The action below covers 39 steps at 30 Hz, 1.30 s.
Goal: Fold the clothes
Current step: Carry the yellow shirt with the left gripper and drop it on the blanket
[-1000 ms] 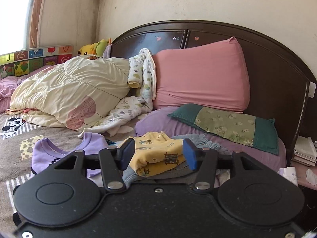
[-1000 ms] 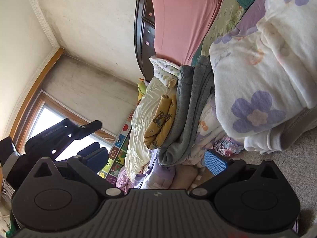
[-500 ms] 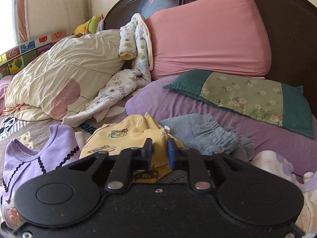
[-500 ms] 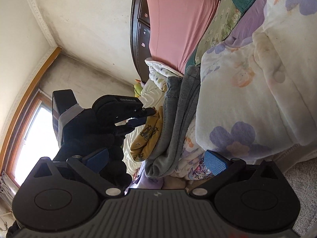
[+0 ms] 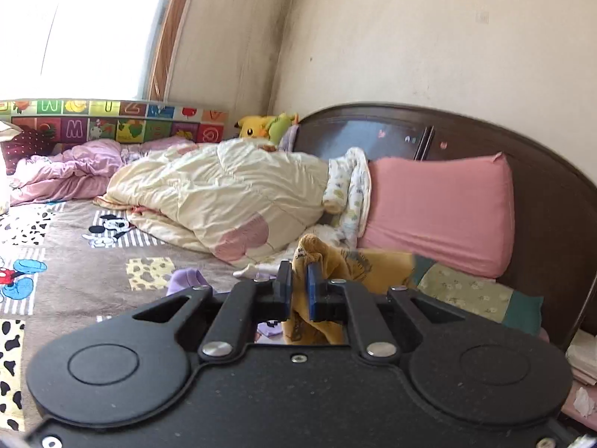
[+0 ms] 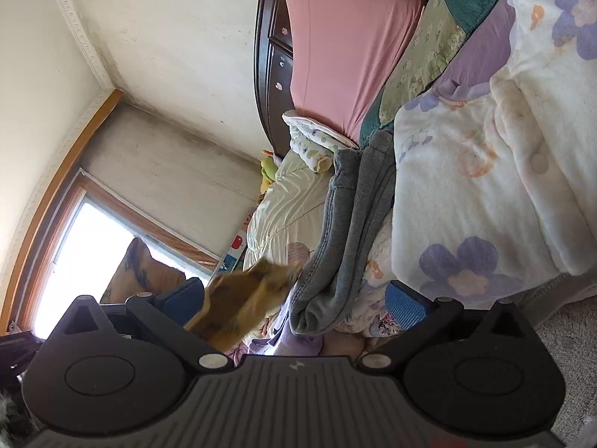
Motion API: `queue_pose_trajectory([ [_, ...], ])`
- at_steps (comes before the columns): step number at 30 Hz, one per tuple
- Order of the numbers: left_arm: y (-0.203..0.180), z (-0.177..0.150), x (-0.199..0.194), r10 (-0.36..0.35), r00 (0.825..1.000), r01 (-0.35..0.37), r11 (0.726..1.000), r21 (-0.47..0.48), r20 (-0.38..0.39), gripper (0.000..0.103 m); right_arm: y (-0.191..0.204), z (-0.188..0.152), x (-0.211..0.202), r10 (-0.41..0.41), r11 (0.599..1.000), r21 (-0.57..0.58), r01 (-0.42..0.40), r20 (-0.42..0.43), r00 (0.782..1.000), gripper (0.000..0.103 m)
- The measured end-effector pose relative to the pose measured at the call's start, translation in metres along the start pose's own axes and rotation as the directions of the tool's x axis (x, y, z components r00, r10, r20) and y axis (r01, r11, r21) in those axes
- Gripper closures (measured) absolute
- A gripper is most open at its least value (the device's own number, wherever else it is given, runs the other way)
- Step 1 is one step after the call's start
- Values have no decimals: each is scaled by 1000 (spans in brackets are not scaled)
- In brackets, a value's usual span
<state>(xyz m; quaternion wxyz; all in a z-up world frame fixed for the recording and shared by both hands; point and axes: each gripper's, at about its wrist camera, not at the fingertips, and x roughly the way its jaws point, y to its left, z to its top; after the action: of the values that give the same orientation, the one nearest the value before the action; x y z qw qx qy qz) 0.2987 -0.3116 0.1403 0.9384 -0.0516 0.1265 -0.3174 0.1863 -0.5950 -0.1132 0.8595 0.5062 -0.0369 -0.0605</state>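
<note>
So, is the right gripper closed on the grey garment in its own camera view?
No, the right gripper stands wide open, and the grey garment only lies in the gap between its blue pads, touched by neither.

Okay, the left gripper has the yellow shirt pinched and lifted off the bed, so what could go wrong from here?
1. The left gripper pinches only a small bunch of the yellow shirt; the fabric might slip out as it lifts.
2. The shirt hangs crumpled, so it may land twisted and need respreading.
3. The right gripper is open near the grey garment and could snag it instead of the shirt.
</note>
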Motion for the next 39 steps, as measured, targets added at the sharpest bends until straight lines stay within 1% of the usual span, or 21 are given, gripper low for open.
queue_pose_trajectory([
  [2, 9, 10, -34, 46, 999, -48, 996, 81, 28, 98, 9, -5, 1, 16, 1000, -17, -16, -15, 1000, 1],
  [3, 17, 12, -41, 84, 996, -83, 992, 94, -6, 98, 14, -8, 1, 24, 999, -25, -25, -22, 999, 1],
  [4, 29, 13, -52, 115, 993, -112, 990, 82, -38, 99, 19, -11, 1, 32, 999, -33, -33, -30, 999, 1],
  [7, 58, 14, -93, 122, 992, -121, 992, 38, -25, 102, 33, -18, 2, 56, 997, -57, -59, -53, 997, 1],
  [8, 70, 13, -105, 150, 988, -149, 989, 16, -31, 102, 38, -22, 3, 66, 995, -66, -70, -66, 996, 1],
  [10, 91, 12, -135, 209, 978, -209, 978, -24, -22, 102, 53, -41, 12, 100, 989, -93, -114, -143, 985, 1],
  [12, 103, 9, -170, 232, 973, -231, 972, -48, 18, 102, 68, -61, 19, 130, 980, -122, -160, -222, 966, 1],
  [15, 125, 0, -218, 271, 961, -266, 959, -101, 46, 102, 91, -92, 27, 173, 959, -155, -236, -341, 924, 1],
  [18, 153, -36, -254, 336, 941, -338, 932, -130, -36, 102, 105, -119, 31, 211, 945, -131, -301, -460, 863, 1],
  [19, 162, -52, -264, 363, 928, -371, 919, -137, -80, 101, 109, -127, 31, 217, 942, -121, -313, -493, 843, 1],
  [20, 172, -72, -273, 398, 907, -416, 898, -146, -139, 101, 112, -134, 28, 215, 938, -129, -321, -510, 833, 1],
  [23, 194, -134, -299, 481, 818, -542, 828, -142, -316, 99, 122, -155, 19, 208, 926, -153, -346, -558, 803, 8],
  [24, 197, -152, -308, 512, 779, -586, 800, -131, -361, 98, 125, -162, 15, 205, 921, -160, -354, -574, 793, 8],
  [25, 199, -165, -318, 531, 753, -614, 780, -124, -387, 97, 128, -168, 12, 202, 917, -167, -363, -589, 782, 8],
  [28, 201, -187, -347, 557, 728, -647, 752, -130, -399, 86, 138, -189, 3, 191, 902, -188, -389, -634, 749, 8],
  [29, 202, -191, -353, 561, 725, -652, 746, -134, -400, 80, 141, -196, 0, 186, 897, -194, -397, -649, 738, 8],
  [31, 205, -192, -355, 548, 737, -641, 752, -152, -397, 74, 143, -206, -5, 179, 886, -204, -416, -676, 714, 8],
  [33, 203, -194, -345, 516, 763, -605, 782, -148, -390, 66, 144, -218, -6, 161, 872, -221, -436, -712, 684, 13],
  [35, 199, -196, -331, 478, 790, -561, 817, -136, -383, 57, 146, -239, -5, 92, 859, -270, -436, -755, 650, 16],
  [37, 196, -199, -317, 439, 816, -514, 849, -123, -377, 52, 147, -262, -7, 24, 846, -308, -436, -795, 607, 18],
  [39, 192, -206, -296, 404, 830, -470, 878, -91, -384, 43, 147, -279, -15, -23, 834, -329, -443, -822, 568, 18],
])
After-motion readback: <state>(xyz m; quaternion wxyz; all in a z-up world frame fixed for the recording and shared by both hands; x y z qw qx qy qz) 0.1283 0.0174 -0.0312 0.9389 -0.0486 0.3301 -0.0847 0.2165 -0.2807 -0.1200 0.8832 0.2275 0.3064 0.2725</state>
